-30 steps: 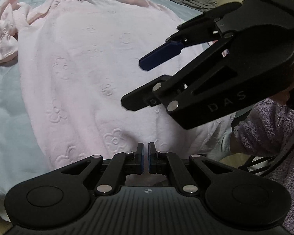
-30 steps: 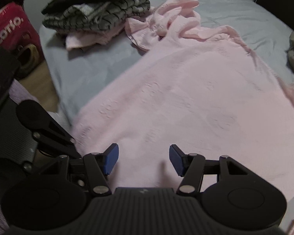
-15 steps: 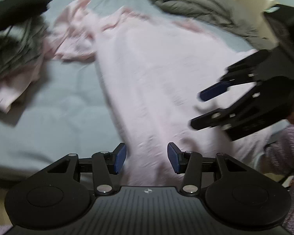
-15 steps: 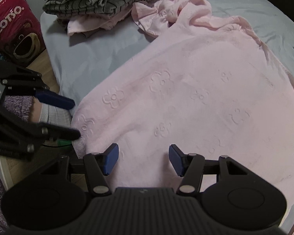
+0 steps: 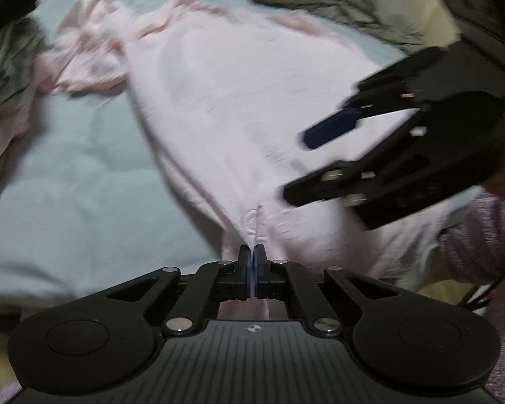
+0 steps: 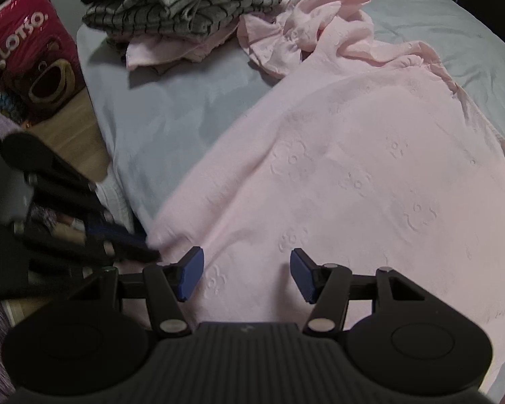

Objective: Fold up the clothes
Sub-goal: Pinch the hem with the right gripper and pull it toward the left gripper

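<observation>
A pale pink garment with embossed flowers (image 6: 353,168) lies spread on the light blue bed sheet (image 6: 171,101); it also shows in the left wrist view (image 5: 225,107). My left gripper (image 5: 251,256) is shut on the garment's near hem corner, and the cloth pulls into a ridge from the pinch. It also shows in the right wrist view (image 6: 141,247) at the garment's left corner. My right gripper (image 6: 245,269) is open and empty, just above the near hem. It also shows in the left wrist view (image 5: 306,165), hovering over the cloth.
A stack of folded grey striped and pink clothes (image 6: 185,10) sits at the bed's far left corner. A red LOTSO bag (image 6: 30,54) stands on the wooden floor left of the bed. An olive-grey quilt (image 5: 320,3) lies at the far right.
My left gripper was open half a second ago; it has now closed on the hem corner. The right gripper stays open over the hem.
</observation>
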`<state>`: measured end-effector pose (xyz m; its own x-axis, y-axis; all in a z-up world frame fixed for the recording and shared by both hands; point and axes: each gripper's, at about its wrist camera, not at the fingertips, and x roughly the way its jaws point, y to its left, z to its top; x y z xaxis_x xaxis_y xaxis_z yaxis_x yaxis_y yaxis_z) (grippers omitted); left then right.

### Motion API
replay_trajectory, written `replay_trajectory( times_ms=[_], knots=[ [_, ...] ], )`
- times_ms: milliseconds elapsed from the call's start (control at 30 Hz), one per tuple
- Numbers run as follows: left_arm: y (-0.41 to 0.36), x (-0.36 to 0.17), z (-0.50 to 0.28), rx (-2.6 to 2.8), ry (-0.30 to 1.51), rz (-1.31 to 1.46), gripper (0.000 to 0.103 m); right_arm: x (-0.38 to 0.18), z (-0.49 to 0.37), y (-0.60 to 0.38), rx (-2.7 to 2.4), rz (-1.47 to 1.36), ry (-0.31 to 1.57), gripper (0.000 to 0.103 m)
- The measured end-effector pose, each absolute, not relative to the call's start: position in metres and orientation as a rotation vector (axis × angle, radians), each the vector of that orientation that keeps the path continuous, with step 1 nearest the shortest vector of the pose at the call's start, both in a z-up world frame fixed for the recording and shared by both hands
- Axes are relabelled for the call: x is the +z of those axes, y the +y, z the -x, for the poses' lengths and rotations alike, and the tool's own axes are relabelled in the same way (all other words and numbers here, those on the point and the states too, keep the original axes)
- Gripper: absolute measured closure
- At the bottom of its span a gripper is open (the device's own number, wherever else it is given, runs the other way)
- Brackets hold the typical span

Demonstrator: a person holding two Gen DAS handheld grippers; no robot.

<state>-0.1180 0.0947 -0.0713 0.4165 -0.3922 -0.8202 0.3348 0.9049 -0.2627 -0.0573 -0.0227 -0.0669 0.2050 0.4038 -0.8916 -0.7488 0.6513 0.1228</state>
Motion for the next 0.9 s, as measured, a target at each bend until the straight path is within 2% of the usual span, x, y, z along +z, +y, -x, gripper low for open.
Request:
replay_trajectory(
  times_ms=[200,233,367,400,433,600,900],
  knots=[
    [0.076,-0.068,0.109,-0.517,1.009,0.085,0.103,-0.059,0.052,-0.024,0.839,0.281,1.104,0.046],
    [0.074,-0.068,0.108,-0.524,1.008,0.098,0.103,-0.061,0.051,-0.024,0.832,0.271,1.119,0.056],
    [0.071,-0.065,0.104,-0.554,0.989,0.147,0.103,-0.071,0.046,-0.026,0.806,0.232,1.177,0.075],
    [0.071,-0.065,0.103,-0.559,0.984,0.154,0.103,-0.074,0.045,-0.027,0.798,0.23,1.191,0.088],
    [0.07,-0.064,0.102,-0.563,0.982,0.159,0.103,-0.076,0.044,-0.029,0.788,0.22,1.203,0.092],
    [0.07,-0.063,0.101,-0.577,0.989,0.179,0.103,-0.077,0.034,-0.044,0.698,0.206,1.191,0.097],
    [0.079,-0.072,0.098,-0.505,1.04,0.166,0.097,-0.095,0.017,-0.084,0.578,0.156,1.238,0.094]
  ],
)
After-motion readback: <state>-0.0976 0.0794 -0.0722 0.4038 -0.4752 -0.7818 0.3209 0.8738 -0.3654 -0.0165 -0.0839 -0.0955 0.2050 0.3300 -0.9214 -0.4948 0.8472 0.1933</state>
